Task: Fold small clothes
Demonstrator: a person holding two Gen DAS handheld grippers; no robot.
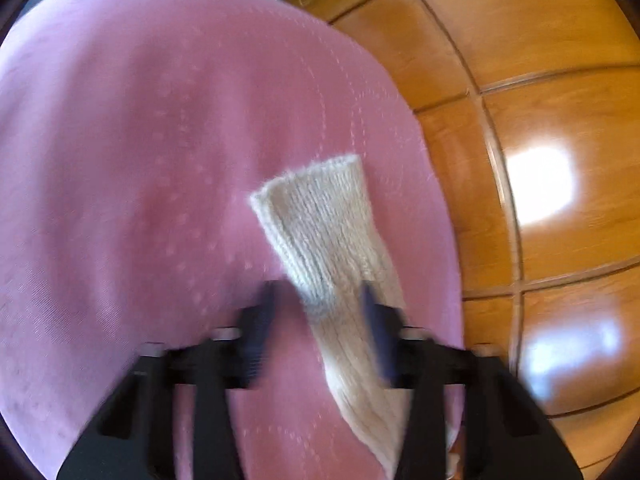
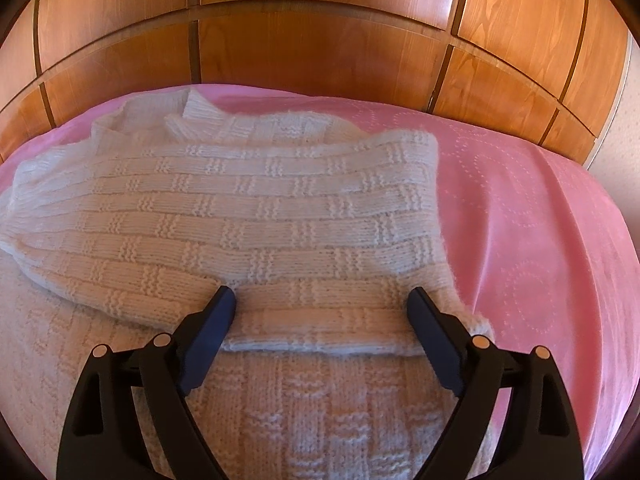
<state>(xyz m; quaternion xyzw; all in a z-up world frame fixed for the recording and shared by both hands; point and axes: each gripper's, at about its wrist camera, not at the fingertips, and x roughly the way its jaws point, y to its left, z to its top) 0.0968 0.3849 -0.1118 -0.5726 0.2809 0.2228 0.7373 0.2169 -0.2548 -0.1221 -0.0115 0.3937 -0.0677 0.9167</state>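
Observation:
A cream knitted sweater (image 2: pixel 248 216) lies on a pink bedspread (image 2: pixel 520 240), part of it folded over itself. My right gripper (image 2: pixel 322 300) is open just above the sweater's folded edge, holding nothing. In the left wrist view a cream knitted sleeve (image 1: pixel 328 224) stretches away over the pink bedspread (image 1: pixel 140 160). My left gripper (image 1: pixel 320 300) is open, its fingers either side of the sleeve. The view is blurred by motion, and I cannot tell whether the fingers touch the sleeve.
Glossy wooden wardrobe doors (image 2: pixel 320 40) stand right behind the bed, and also show on the right in the left wrist view (image 1: pixel 540 120). The bed's edge drops off at the right (image 2: pixel 592 280).

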